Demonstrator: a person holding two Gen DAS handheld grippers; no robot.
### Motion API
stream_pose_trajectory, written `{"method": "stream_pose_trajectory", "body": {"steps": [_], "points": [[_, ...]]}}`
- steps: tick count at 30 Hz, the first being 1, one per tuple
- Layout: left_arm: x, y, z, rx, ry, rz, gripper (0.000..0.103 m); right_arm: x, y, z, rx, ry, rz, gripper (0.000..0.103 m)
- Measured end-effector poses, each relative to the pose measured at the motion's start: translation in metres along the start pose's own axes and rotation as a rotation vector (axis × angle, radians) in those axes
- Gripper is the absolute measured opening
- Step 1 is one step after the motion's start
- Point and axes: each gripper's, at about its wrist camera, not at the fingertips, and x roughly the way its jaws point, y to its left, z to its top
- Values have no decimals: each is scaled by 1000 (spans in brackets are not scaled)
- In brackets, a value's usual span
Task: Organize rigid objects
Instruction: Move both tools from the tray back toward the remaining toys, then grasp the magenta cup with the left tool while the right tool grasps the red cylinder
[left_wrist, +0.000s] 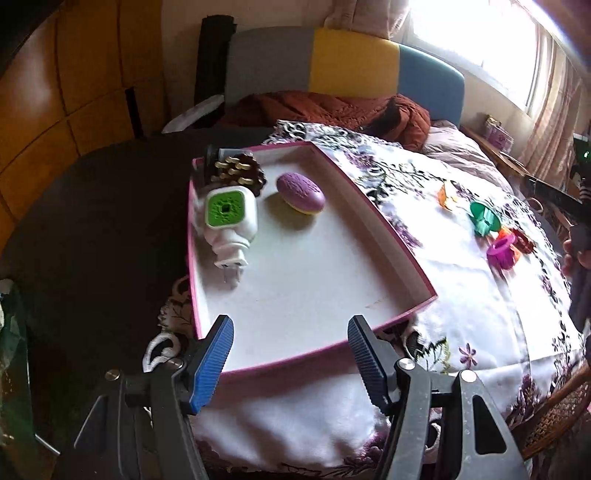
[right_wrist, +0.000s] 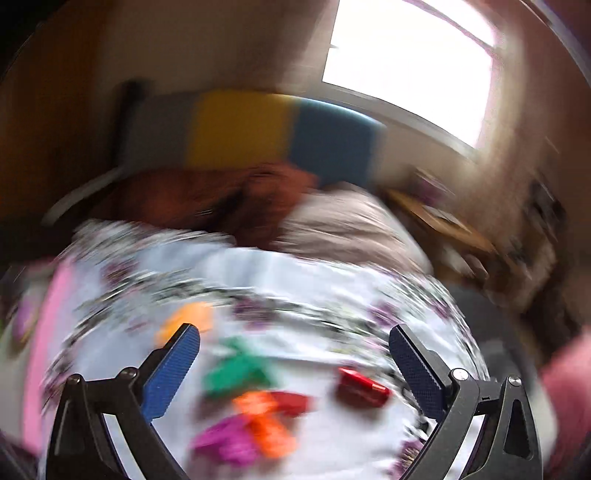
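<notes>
A shallow pink-rimmed white box (left_wrist: 391, 243) lies on a flowered cloth. In it are a white plug-in device with a green face (left_wrist: 229, 214), a pine cone (left_wrist: 240, 173) and a purple and yellow oval (left_wrist: 301, 194). My left gripper (left_wrist: 290, 332) is open and empty over the box's near edge. To the right on the cloth lie an orange piece (left_wrist: 447, 195), a green spool (left_wrist: 485, 218) and a magenta spool (left_wrist: 502, 251). The right wrist view is blurred: my right gripper (right_wrist: 293, 338) is open and empty above the green piece (right_wrist: 236, 373), magenta piece (right_wrist: 225, 439), orange piece (right_wrist: 269, 424) and a red cylinder (right_wrist: 362, 387).
The flowered cloth (left_wrist: 461, 295) covers a bed with a rust-coloured quilt (left_wrist: 332, 107) and a grey, yellow and blue headboard (left_wrist: 351, 62) behind. A wooden wardrobe (left_wrist: 74, 92) stands at left, a bright window (left_wrist: 480, 37) at right. A wicker edge (left_wrist: 554, 413) shows at lower right.
</notes>
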Motion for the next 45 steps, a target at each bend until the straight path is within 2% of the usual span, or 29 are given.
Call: {"method": "stream_pose_trajectory", "body": {"steps": [1, 2, 4, 6, 9, 17, 20, 30, 36, 40, 45], "points": [[-1, -2, 0, 5, -4, -1, 65, 9, -20, -3, 82, 31, -36, 103], [-2, -4, 0, 15, -12, -5, 65, 20, -42, -5, 175, 100, -62, 103], [-5, -10, 3, 31, -36, -7, 65, 26, -84, -9, 410, 137, -41, 103], [-6, -18, 6, 40, -53, -22, 65, 34, -108, -17, 530, 189, -33, 103], [-4, -28, 9, 58, -45, -41, 65, 48, -117, -27, 621, 265, 0, 103], [-1, -55, 17, 121, -22, -75, 65, 54, -104, -36, 578, 330, 15, 103], [2, -74, 22, 158, -17, -118, 65, 55, -106, -37, 593, 336, 15, 103], [32, -174, 41, 359, -12, -295, 65, 55, -108, -36, 608, 336, 30, 103], [63, -228, 55, 486, 17, -365, 65, 54, -119, -41, 672, 338, 35, 103], [76, -259, 57, 562, 14, -400, 65, 57, -125, -44, 712, 349, 46, 103], [93, -294, 58, 661, -5, -388, 66, 59, -124, -44, 713, 357, 59, 103]]}}
